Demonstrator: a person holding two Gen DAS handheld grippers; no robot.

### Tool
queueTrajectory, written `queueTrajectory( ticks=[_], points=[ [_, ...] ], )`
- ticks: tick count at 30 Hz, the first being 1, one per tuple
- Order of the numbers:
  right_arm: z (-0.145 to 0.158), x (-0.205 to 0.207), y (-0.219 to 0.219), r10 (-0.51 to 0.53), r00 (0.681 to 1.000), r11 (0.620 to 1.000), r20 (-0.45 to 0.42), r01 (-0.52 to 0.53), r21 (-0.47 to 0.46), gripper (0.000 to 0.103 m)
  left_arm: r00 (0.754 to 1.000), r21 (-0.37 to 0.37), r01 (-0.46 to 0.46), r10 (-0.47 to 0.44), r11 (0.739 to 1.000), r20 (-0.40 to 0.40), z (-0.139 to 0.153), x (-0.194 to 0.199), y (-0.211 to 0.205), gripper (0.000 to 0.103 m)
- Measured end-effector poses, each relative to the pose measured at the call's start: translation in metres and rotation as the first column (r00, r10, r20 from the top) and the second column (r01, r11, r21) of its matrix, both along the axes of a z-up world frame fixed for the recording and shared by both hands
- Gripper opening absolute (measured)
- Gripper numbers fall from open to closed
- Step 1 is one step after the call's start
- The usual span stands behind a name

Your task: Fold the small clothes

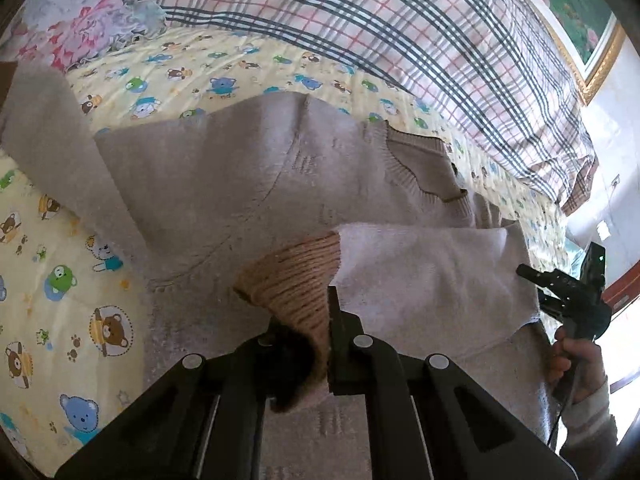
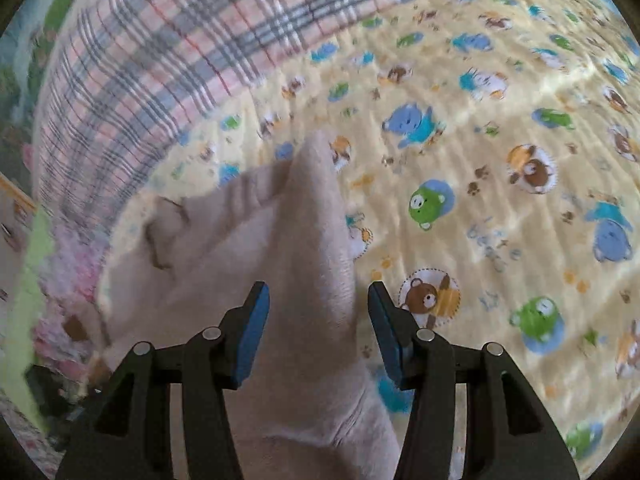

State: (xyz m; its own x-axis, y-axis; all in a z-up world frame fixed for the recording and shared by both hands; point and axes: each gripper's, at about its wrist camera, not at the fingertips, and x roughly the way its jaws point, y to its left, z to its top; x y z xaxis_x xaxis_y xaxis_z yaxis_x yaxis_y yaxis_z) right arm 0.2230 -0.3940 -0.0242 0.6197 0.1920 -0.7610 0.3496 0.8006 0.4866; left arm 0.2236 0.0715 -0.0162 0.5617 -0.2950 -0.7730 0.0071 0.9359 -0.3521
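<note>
A small beige knit sweater [image 1: 224,176] lies flat on the yellow bear-print sheet [image 1: 44,264], collar to the right. My left gripper [image 1: 316,320] is shut on the ribbed brown cuff [image 1: 296,276] of one sleeve, which is folded across the body. My right gripper [image 2: 318,320] is open, its blue pads [image 2: 256,332] either side of a beige sleeve [image 2: 308,240] that lies below them. The right gripper also shows at the right edge of the left wrist view [image 1: 560,288], beside the sweater.
A pink and grey plaid quilt [image 1: 400,28] is bunched along the far side of the bed. A floral pillow [image 1: 92,28] lies at the far left. A framed picture [image 1: 588,20] hangs on the wall at the right.
</note>
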Motion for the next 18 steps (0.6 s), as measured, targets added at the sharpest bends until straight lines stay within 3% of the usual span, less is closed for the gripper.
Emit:
queueTrajectory(
  ticks=[1, 2, 7, 13, 15, 18],
  points=[
    [-0.004, 0.003, 0.002, 0.019, 1.0, 1.0, -0.008, -0.019, -0.017, 0.024, 1.0, 0.005, -0.001, 0.001, 1.0, 0.002, 0.001, -0.001, 0.0, 0.006],
    [-0.004, 0.003, 0.003, 0.032, 0.999, 0.999, -0.008, -0.033, -0.029, 0.009, 1.0, 0.005, -0.002, 0.001, 1.0, 0.009, 0.003, -0.002, 0.001, 0.006],
    [0.02, -0.003, 0.005, 0.038, 0.997, 0.998, 0.071, -0.034, -0.051, 0.009, 0.998, 0.03, -0.01, 0.008, 0.999, 0.063, 0.018, -0.005, 0.0, 0.005],
    [0.006, 0.002, 0.012, 0.032, 0.999, 0.992, 0.014, -0.03, -0.119, 0.009, 0.999, 0.002, -0.027, 0.027, 1.0, -0.038, -0.02, 0.001, 0.009, 0.006],
    [-0.002, 0.0, 0.006, 0.004, 1.0, 0.993, 0.001, -0.004, -0.115, 0.009, 0.999, -0.001, -0.034, 0.034, 0.999, -0.042, -0.023, 0.001, 0.013, 0.009],
    [-0.004, -0.001, 0.005, -0.003, 1.0, 0.994, -0.011, 0.001, -0.107, 0.012, 0.997, 0.0, -0.06, 0.06, 0.998, -0.049, -0.019, -0.002, 0.023, 0.021]
  ],
)
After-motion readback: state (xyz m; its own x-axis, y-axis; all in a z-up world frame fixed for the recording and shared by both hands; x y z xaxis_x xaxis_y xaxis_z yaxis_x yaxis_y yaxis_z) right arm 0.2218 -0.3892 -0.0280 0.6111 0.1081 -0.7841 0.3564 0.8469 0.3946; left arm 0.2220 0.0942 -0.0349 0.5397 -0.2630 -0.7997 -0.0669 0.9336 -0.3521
